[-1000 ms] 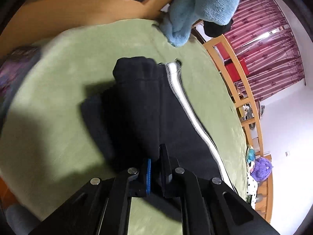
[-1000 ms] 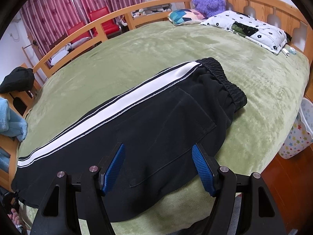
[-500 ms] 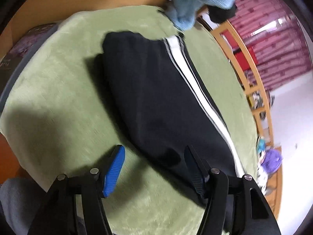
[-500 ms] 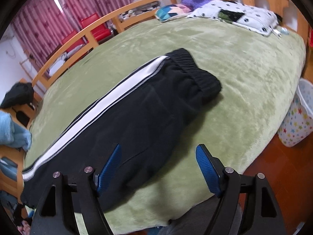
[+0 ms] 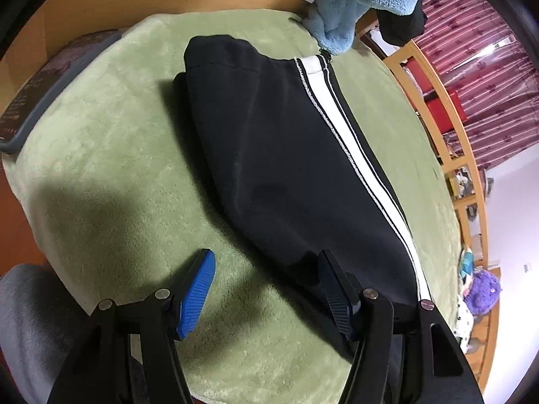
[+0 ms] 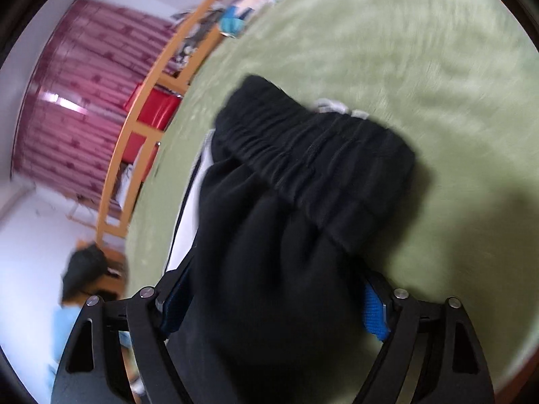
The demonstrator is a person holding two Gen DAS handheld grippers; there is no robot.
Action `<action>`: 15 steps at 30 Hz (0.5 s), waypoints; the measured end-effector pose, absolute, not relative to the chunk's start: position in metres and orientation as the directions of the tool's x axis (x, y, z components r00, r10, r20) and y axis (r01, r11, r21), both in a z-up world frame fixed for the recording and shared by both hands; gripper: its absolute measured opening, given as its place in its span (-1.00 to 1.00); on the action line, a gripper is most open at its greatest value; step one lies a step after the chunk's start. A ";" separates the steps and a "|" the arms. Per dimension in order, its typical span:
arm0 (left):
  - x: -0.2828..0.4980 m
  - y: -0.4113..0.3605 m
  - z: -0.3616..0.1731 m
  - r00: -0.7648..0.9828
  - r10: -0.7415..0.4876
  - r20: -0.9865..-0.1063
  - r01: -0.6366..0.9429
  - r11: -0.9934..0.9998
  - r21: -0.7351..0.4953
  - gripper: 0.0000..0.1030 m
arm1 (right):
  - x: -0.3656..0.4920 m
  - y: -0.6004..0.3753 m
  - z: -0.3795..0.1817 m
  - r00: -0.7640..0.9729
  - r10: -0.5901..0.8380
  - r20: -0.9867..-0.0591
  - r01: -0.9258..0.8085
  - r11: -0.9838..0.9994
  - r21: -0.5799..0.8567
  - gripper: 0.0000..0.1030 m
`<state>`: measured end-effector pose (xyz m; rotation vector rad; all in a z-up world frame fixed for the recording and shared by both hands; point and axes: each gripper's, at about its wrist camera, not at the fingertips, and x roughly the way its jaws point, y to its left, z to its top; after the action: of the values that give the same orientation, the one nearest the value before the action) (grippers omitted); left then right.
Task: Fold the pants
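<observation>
Black pants [image 5: 286, 155] with a white side stripe [image 5: 340, 128] lie lengthwise on the green bed cover [image 5: 118, 134]. My left gripper [image 5: 266, 286] hovers open over the near edge of the leg. Its blue pad [image 5: 198, 289] is above bare cover and its other pad [image 5: 333, 289] is at the cloth's edge. The right wrist view is blurred. It shows the pants [image 6: 286, 235] bunched up by the elastic waistband [image 6: 313, 155]. My right gripper [image 6: 273, 306] stands wide open, and the black cloth fills the gap between its fingers.
A light blue towel [image 5: 353, 0] hangs over the wooden bed rail [image 5: 438, 107] beyond the leg hems. Red chairs [image 6: 151, 107] and curtains stand behind the rail. A purple plush [image 5: 481, 289] sits at the far end. A grey trouser leg [image 5: 27, 320] is at lower left.
My left gripper let go of the pant leg, opened and drew back; the leg now lies flat. My right gripper rolled and dropped onto the waistband end, with cloth now between its fingers.
</observation>
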<state>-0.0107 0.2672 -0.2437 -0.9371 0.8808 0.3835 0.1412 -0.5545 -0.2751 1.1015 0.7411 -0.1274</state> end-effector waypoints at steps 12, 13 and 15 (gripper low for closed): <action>0.008 0.254 -0.243 0.647 -0.098 -0.756 -0.602 0.543 -0.585 0.18 | 0.178 -0.631 -0.197 0.790 0.119 -0.601 0.368 0.692 0.621 -0.67; 0.010 0.251 -0.244 0.648 -0.116 -0.753 -0.590 0.548 -0.593 0.18 | 0.174 -0.648 -0.206 0.762 0.096 -0.640 0.430 0.663 0.613 -0.67; 0.015 0.245 -0.247 0.641 -0.156 -0.751 -0.571 0.558 -0.603 0.20 | 0.170 -0.657 -0.223 0.720 0.091 -0.687 0.476 0.656 0.586 -0.52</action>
<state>0.0151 0.2454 -0.2475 -0.9737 0.8682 0.2843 0.1703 -0.6568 -0.2227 0.8431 0.7530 -0.2427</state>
